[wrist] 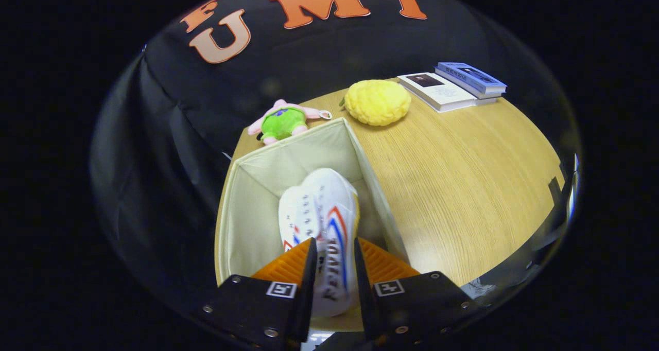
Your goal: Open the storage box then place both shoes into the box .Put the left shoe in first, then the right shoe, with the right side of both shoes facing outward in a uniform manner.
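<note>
**White sneaker clamped over the open storage box**

White canvas fills the gap between our gripper's (332, 248) two fingers: we have the sneaker (319, 212) pinched at its rear part, one finger pressed on each flank, the jaws closed down to the width of the shoe. The sneaker is white with red and blue stripes and dark lettering along the side that faces up toward us, and its toe points away from the fingers, down into the box. We cannot tell whether the sole or toe touches the box floor.

The storage box (267, 165) is a cream fabric bin, open at the top, and we look straight into it. The sneaker hangs within its walls, nearer the right wall than the left. We see no second shoe in the part of the box that shows past the sneaker.

Taking the box as our landmark: it stands on a light wooden table (463, 176), at the table's left part. Just beyond the box's far rim lies a small plush toy (283, 122), green-bodied with pink limbs. Beyond the box's far right corner sits a yellow, bumpy, rounded plush (377, 102). Farther off to the right of the box, past the yellow plush, a stack of books (453, 86) lies flat near the table's far edge, a blue one on top of a white one.
</note>
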Tool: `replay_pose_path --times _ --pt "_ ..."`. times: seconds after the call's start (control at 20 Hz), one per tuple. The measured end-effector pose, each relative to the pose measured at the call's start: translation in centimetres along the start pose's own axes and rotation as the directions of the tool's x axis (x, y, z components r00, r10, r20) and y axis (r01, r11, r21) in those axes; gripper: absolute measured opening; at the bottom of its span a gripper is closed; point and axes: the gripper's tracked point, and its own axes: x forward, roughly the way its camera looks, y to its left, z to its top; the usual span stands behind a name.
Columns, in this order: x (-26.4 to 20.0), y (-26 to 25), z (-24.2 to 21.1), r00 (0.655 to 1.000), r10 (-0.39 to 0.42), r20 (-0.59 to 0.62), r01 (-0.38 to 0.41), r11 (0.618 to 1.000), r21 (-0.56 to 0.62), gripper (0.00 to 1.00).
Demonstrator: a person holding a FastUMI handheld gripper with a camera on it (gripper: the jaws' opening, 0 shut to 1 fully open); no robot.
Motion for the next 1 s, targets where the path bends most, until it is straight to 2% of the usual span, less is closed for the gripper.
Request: replay_pose_path --times 0.2,0.4,0.6,1.0 --pt "-1.9 1.1 3.5 0.996 0.026 0.080 -0.020 0.997 -0.077 0.99" --pt "-4.5 1.3 7.3 0.981 0.073 0.182 -0.051 0.991 -0.122 0.99" --pt "-7.4 -1.0 11.8 0.950 0.079 0.301 -0.036 0.989 -0.145 0.98" --pt "-14.1 -11.0 22.2 0.866 0.015 0.500 0.072 0.986 -0.153 0.98"
